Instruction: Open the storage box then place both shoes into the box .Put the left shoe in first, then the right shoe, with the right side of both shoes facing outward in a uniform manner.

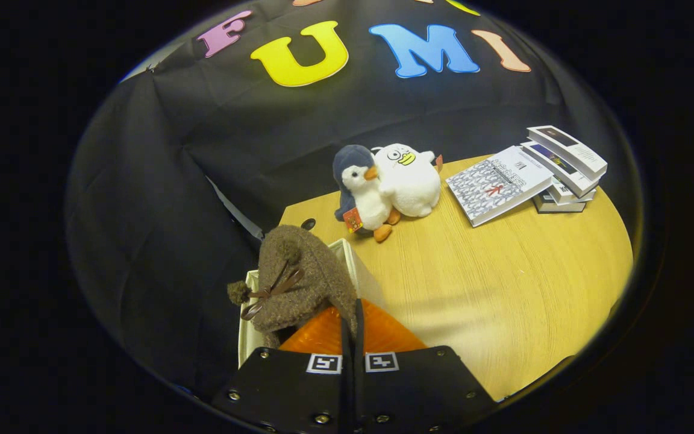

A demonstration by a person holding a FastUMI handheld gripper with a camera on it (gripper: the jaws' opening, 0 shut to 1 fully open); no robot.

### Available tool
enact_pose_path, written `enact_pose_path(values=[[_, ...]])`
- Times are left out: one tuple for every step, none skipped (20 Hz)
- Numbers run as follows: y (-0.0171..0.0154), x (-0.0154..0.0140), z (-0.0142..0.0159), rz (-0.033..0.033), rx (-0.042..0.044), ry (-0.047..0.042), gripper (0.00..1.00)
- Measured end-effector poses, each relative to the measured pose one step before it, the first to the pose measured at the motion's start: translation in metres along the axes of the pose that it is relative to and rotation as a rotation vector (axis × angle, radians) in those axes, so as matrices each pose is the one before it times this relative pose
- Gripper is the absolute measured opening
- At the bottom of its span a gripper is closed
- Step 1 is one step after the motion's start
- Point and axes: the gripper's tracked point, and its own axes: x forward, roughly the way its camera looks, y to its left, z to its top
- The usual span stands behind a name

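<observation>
Cloth-walled booth: table (503, 289), books (558, 172)

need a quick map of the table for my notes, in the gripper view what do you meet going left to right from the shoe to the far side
brown fuzzy shoe held in the claw over the white box → penguin toy → white duck toy → open book → stack of books

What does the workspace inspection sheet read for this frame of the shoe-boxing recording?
Surface: wooden table, bare in the middle.
Job's things: brown fuzzy shoe over the white storage box at the table's edge; second shoe not made out.
Clutter: two plush penguins side by side; open book beside a stack of books.
Grippers: hand-held gripper fingers close together, pinching the shoe's edge.
Cables: nothing seen.
Surroundings: black cloth wall.
</observation>
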Motion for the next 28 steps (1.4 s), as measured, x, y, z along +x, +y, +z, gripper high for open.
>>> enact_pose_path(values=[[0.00388, 0.00113, -0.00007, 0.00003, -0.00013, -0.00553, 0.0], [0.00295, 0.00074, -0.00069, 0.00045, 0.00054, 0.00097, 0.0], [0.00271, 0.00332, -0.00508, 0.00357, 0.00026, 0.01053, 0.0], [0.002, 0.00224, -0.00406, 0.00006, 0.00269, 0.005, 0.0], [0.00013, 0.00292, -0.0045, -0.00498, -0.00563, 0.00847, 0.0], [-0.00076, 0.00227, -0.00688, -0.00695, -0.01214, 0.01754, 0.0], [-0.00133, 0.00225, -0.00749, -0.0088, -0.00955, 0.01345, 0.01], [-0.00116, 0.00133, -0.00497, -0.00385, -0.00369, 0.00448, 0.01], [0.00199, 0.00097, -0.00234, 0.01306, 0.00436, -0.00214, 0.04], [0.00016, -0.00346, 0.00101, 0.00302, 0.0011, -0.00545, 0.13], [0.00244, 0.00035, 0.00473, 0.01604, 0.00083, -0.01777, 0.2], [0.00068, -0.00343, 0.00595, 0.00861, -0.00924, -0.02024, 0.45], [0.00061, -0.00428, 0.00781, 0.00822, -0.01637, -0.02462, 0.55], [-0.00073, -0.00656, 0.0074, 0.00341, -0.01992, -0.02686, 0.73], [0.00068, -0.00697, 0.00936, 0.0101, -0.02478, -0.03077, 0.84], [0.00094, -0.00862, 0.00972, 0.01307, -0.02634, -0.04076, 0.95], [0.00088, -0.00922, 0.01134, 0.01525, -0.03104, -0.04468, 0.96], [-0.00033, -0.01066, 0.0114, 0.01067, -0.0348, -0.04849, 0.98], [-0.00151, -0.0117, 0.0123, 0.01147, -0.03629, -0.04842, 0.98], [-0.00148, -0.01197, 0.01156, 0.00771, -0.03572, -0.04503, 0.98], [-0.00282, -0.01157, 0.01076, 0.00618, -0.0385, -0.03833, 0.98], [-0.00516, -0.01191, 0.0105, -0.00569, -0.03811, -0.0393, 0.98], [-0.00748, -0.01208, 0.00971, -0.01419, -0.03862, -0.03238, 0.98], [-0.00959, -0.02127, 0.01294, -0.01315, -0.03484, -0.02708, 0.98], [-0.00674, -0.00628, 0.00779, -0.0142, -0.0299, -0.02726, 0.98], [-0.00949, -0.00897, 0.00699, -0.01902, -0.02048, -0.02744, 0.98], [-0.01044, -0.0081, 0.00497, -0.01872, -0.00915, -0.0247, 0.98], [-0.01161, -0.00731, 0.00456, -0.01564, 0.0019, -0.02482, 0.98]])
